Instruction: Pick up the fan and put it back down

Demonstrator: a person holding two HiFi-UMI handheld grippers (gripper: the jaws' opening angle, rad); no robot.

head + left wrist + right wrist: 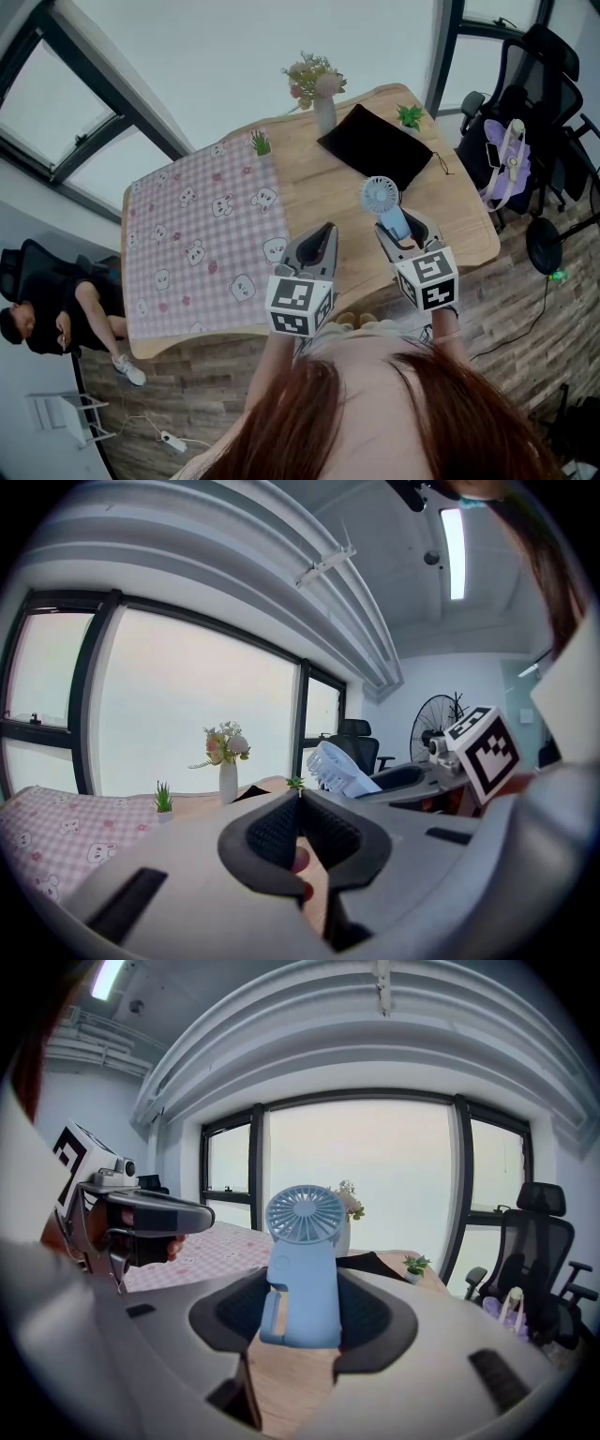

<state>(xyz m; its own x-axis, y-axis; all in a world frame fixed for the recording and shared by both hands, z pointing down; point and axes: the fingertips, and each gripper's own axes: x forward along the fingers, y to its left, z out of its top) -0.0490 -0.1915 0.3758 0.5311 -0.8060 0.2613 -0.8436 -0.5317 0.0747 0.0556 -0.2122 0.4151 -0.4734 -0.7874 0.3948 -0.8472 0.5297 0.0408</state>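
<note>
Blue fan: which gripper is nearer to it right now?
Right. The right gripper is clamped on the fan; the left gripper, shut and empty, sits to its left, clear of it.

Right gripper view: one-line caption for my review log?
Right tongs grip the blue fan upright by its handle, over the wooden table.

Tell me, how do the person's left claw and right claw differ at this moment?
The right claw grips the blue fan upright by its body; the left claw holds nothing. The right claw's jaws stand apart around the fan, while the left claw's jaws are closed together. Both carry a marker cube and are held above the wooden table.
</note>
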